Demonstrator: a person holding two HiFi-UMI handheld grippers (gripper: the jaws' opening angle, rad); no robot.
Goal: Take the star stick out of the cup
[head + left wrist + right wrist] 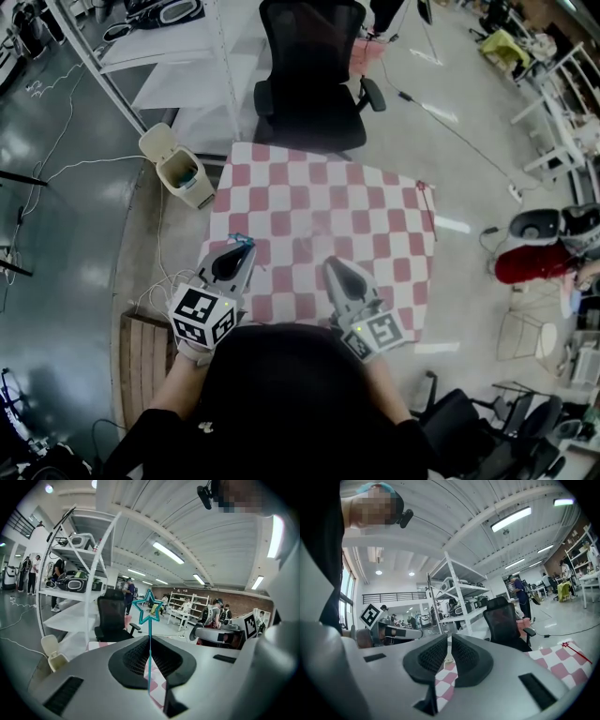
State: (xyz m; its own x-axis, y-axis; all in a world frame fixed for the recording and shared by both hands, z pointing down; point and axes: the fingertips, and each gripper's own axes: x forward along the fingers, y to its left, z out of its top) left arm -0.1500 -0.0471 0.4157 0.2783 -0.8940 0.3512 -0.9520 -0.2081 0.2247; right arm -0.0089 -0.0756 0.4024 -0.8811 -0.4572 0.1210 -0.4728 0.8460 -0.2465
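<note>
A teal star stick [149, 607] stands upright between the jaws of my left gripper [150, 641], star end up, and the jaws are shut on its thin shaft. In the head view the left gripper [246, 246] is raised over the near left edge of the red-and-white checkered table [375, 202], with the teal star [239, 238] just showing at its tip. My right gripper [334, 265] hovers over the near middle of the table. Its jaws [449, 641] stand nearly together with nothing between them. No cup shows in any view.
A black office chair [314, 75] stands behind the table's far edge. A beige bin [180, 167] sits on the floor at the far left corner, by a white shelving rack [169, 47]. A thin red stick [576, 651] lies at the table's right corner. A wooden pallet [145, 356] lies near left.
</note>
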